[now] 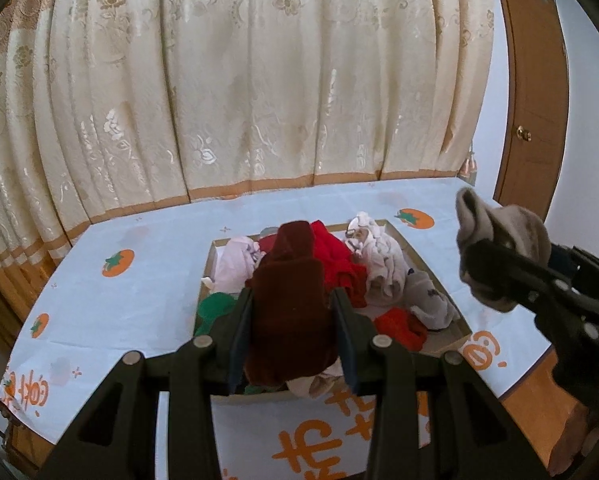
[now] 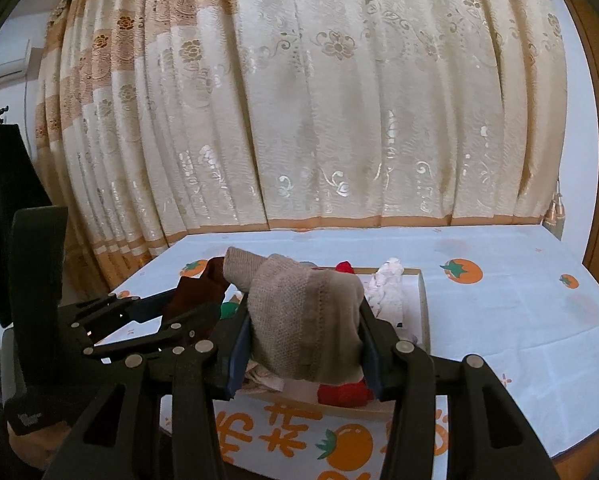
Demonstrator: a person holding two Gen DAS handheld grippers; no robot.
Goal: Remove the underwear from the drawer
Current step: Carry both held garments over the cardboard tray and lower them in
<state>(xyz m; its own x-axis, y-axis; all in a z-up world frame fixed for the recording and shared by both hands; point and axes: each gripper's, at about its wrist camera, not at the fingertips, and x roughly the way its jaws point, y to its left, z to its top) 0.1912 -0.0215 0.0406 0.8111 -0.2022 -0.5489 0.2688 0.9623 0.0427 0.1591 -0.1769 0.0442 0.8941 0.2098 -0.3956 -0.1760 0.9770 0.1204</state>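
Note:
My left gripper [image 1: 293,316] is shut on a dark maroon garment [image 1: 289,304] and holds it above the open drawer box [image 1: 431,268]. My right gripper [image 2: 305,332] is shut on a beige knitted garment [image 2: 303,320], also lifted above the drawer [image 2: 423,300]. The drawer holds several pieces: red [image 1: 335,258], white [image 1: 383,256], pale pink [image 1: 235,260], green [image 1: 213,310]. In the left wrist view the right gripper [image 1: 499,264] shows at the right with the beige garment [image 1: 499,224]. In the right wrist view the left gripper [image 2: 167,316] shows at the left with the maroon garment [image 2: 197,300].
The drawer sits on a table under a light blue cloth with orange fruit prints [image 1: 117,262]. A cream floral curtain [image 1: 239,80] hangs behind the table. A wooden door [image 1: 533,100] stands at the right. A dark object [image 2: 3,208] is at the far left.

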